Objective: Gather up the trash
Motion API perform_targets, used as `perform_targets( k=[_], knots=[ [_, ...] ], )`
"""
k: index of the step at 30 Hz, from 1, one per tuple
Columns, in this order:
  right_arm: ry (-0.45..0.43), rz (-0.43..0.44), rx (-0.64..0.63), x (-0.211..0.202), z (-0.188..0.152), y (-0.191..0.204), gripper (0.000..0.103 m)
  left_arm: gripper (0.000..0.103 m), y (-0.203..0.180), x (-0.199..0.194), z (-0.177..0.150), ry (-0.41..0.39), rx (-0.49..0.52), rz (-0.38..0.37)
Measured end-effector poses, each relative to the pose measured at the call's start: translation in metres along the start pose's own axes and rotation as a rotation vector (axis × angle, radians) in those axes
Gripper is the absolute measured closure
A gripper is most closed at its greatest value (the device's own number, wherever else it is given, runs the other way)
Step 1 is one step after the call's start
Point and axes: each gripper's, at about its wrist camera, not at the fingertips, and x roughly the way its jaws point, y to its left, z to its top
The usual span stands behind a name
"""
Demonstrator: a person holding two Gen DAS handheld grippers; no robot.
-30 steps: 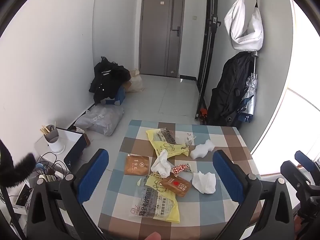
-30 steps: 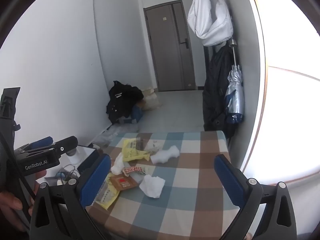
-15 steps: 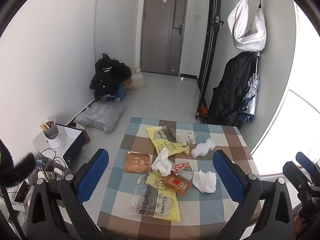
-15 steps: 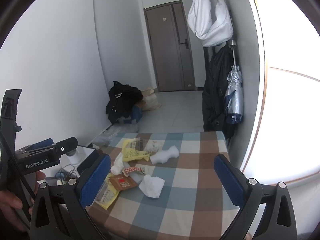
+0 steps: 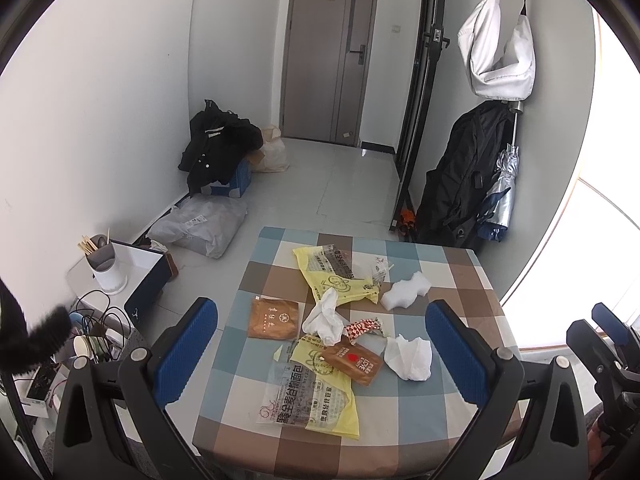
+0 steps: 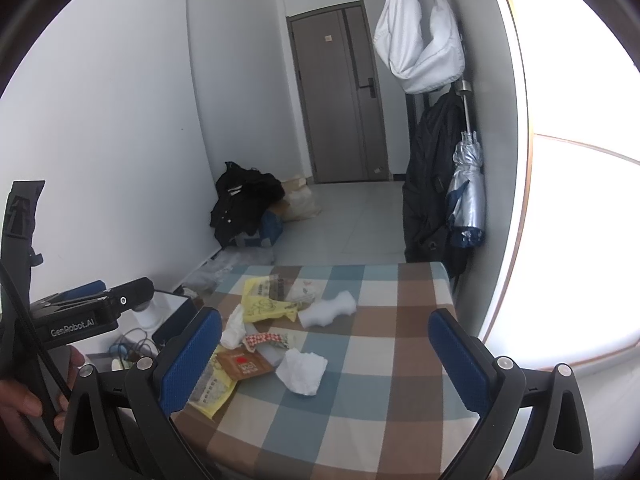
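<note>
The left gripper [image 5: 322, 354] is held above the near edge of a checked tablecloth [image 5: 420, 412], its blue-padded jaws spread wide with nothing between them. The right gripper [image 6: 324, 360] is likewise held released and empty over the near right part of the same cloth, and a hand [image 6: 24, 408] is seen at its lower left gripping the other tool's black frame.

The trash is gathered on the left and middle of the table. Nearest lies a clear-and-yellow bread bag [image 5: 308, 396], with a brown wrapper bearing a red heart [image 5: 352, 362] resting on its far end. Just right of that wrapper a crumpled white tissue [image 5: 409, 357] is seen. A flat brown packet [image 5: 274, 319] lies apart to the left. Between them a twisted white tissue [image 5: 325, 316] is found, touching a red-and-white checked wrapper [image 5: 362, 327]. Farther back a second yellow bag [image 5: 334, 276] is spread, and a white foam piece [image 5: 405, 290] lies just beside its right end.

Beyond the table, a grey plastic bag [image 5: 200, 230] and a black jacket [image 5: 218, 144] are seen on the floor by the left wall. A white bag [image 5: 498, 50] and a folded silver umbrella [image 5: 502, 196] are hung at right, and a grey door [image 5: 332, 60] is closed at the far end.
</note>
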Motion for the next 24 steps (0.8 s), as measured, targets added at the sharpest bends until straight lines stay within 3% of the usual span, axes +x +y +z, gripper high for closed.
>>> perform_targets(
  k=[24],
  knots=[
    [-0.001, -0.013, -0.013, -0.0017, -0.0003, -0.0005, 0.000, 0.001, 0.0035, 0.0035, 0.0000, 0.023, -0.008, -0.008]
  ],
)
